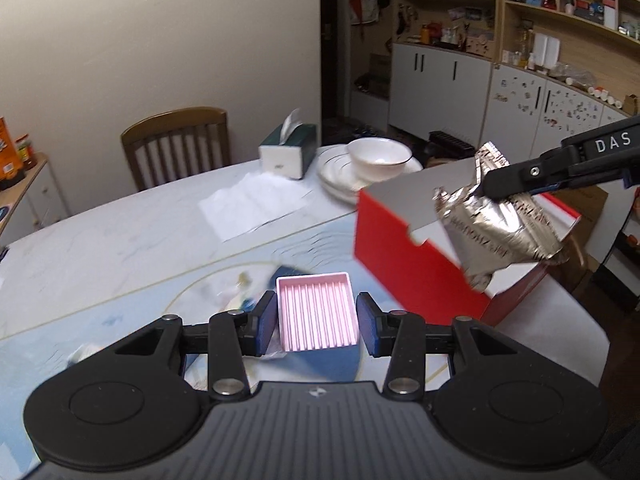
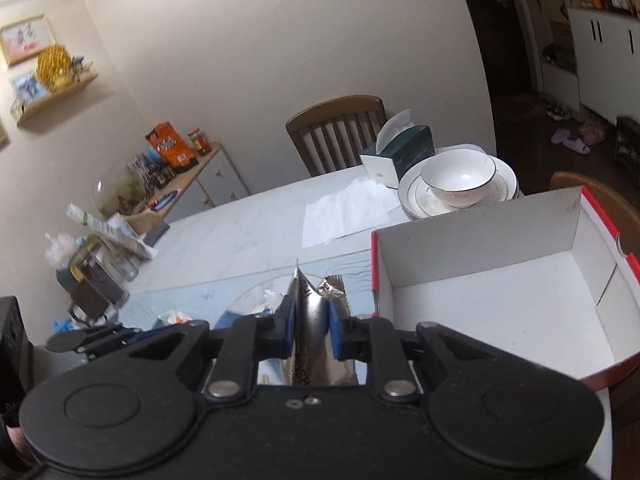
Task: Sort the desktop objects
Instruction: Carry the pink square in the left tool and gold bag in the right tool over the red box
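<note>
My left gripper is shut on a pink ridged tray, its blue pads against the tray's two sides, above a blue mat with small blurred items. My right gripper is shut on a crumpled silver foil packet. In the left wrist view, that gripper's fingers come in from the right and hold the foil packet over the near wall of a red box. The red box has a white inside with nothing in it and stands to the right of the packet.
A white bowl sits on stacked plates beside a green tissue box, with a white napkin in front. A wooden chair stands behind the table. Bottles and bags crowd the table's left end.
</note>
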A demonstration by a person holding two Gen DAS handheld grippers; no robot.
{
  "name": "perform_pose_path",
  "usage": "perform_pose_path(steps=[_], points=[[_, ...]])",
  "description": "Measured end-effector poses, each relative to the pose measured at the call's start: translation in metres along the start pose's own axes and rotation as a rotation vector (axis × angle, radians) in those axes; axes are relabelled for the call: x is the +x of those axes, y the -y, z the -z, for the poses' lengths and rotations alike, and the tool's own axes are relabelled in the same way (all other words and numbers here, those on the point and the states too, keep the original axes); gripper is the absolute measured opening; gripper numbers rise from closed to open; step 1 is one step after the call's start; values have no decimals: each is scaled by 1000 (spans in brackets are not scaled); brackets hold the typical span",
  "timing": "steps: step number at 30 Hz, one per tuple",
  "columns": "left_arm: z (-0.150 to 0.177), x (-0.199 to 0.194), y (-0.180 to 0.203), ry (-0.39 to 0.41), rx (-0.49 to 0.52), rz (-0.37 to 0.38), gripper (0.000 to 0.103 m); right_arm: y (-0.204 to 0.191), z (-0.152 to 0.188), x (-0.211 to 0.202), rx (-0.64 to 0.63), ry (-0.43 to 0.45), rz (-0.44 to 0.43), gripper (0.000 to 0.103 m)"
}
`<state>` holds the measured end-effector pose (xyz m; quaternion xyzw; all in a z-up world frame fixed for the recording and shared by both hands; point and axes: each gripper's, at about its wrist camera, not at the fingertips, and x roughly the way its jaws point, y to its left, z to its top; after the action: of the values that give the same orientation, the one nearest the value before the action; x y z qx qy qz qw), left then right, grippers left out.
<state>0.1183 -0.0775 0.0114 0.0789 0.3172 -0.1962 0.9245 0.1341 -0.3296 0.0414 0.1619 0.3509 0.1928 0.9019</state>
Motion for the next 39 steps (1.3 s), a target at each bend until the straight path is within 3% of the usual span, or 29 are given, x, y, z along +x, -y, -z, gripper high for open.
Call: perform_pose_path(steps=[6,14,25,39], points=[[-23,16,25,4,42,47,42,25,-11,-10,45,31,-5,15],[-44,45,65,-7,106,115,42,62,-13,-15,49,39,93,16],[-68,92,107,-72,186,198,42,109,-11,-7,100,-80,205,16],[-84,164,135,-185,249,220,42,150,-19,9,34,-108,317,16]])
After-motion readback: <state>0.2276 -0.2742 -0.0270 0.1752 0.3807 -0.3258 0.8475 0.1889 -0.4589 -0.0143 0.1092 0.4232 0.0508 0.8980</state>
